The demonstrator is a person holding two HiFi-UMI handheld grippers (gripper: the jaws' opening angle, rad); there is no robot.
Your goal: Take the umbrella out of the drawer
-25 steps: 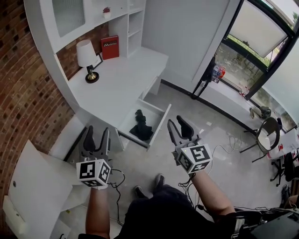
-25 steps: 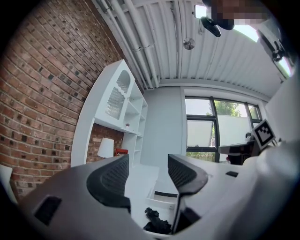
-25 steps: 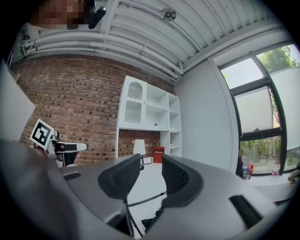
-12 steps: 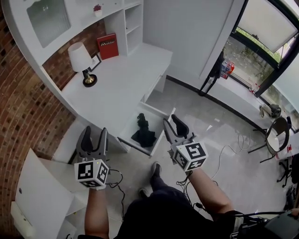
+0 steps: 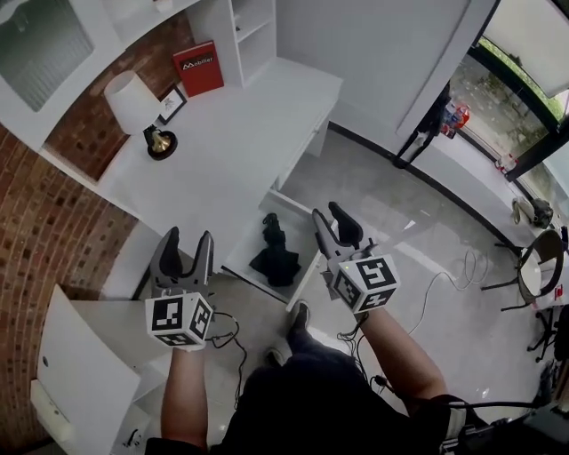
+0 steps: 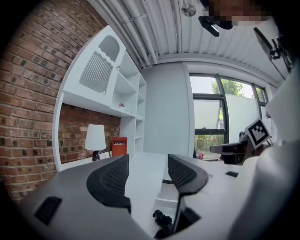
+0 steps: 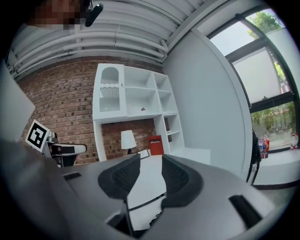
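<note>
A folded black umbrella (image 5: 275,252) lies in the open white drawer (image 5: 307,271) under the white desk (image 5: 227,160); it also shows low in the left gripper view as a black umbrella (image 6: 161,220). My left gripper (image 5: 186,245) hangs open and empty to the left of the drawer, over the desk's front edge. My right gripper (image 5: 330,221) is open and empty just right of the drawer, above the floor. The left gripper (image 6: 147,173) and the right gripper (image 7: 150,180) both point at the desk with nothing between their jaws.
On the desk stand a white lamp (image 5: 135,105), a small picture frame (image 5: 172,103) and a red book (image 5: 196,67), with shelves (image 5: 249,27) behind. A brick wall (image 5: 62,231) runs on the left. Cables (image 5: 444,280) lie on the grey floor; a chair (image 5: 544,271) stands at the right.
Both grippers have moved forward toward the desk and drawer, which now sit nearer and lower in the head view. Both grippers stay open and empty.
</note>
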